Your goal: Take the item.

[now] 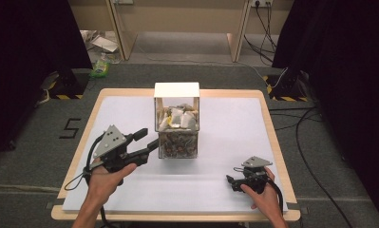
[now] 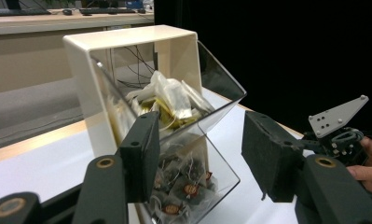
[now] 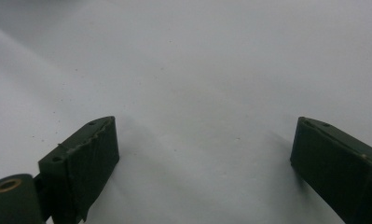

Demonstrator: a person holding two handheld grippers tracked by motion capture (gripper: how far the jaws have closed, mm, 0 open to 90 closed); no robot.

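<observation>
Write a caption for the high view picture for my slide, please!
A person's left hand-held gripper, jaws apart, reaches toward a clear tea-bag box on the white table.

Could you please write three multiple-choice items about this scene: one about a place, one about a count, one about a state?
1. Where is the tea bag dispenser on the table?
A. near the middle
B. front right corner
C. on the floor

2. How many hand-held grippers lie in the high view?
A. one
B. two
C. three

3. How are the jaws of the right hand-held gripper?
A. shut on a tea bag
B. shut on nothing
C. open over the bare white sheet

Key: 1 A, it stands centrally; 2 B, the left hand-held gripper and the right one; 3 C, nothing lies between its jaws.
</observation>
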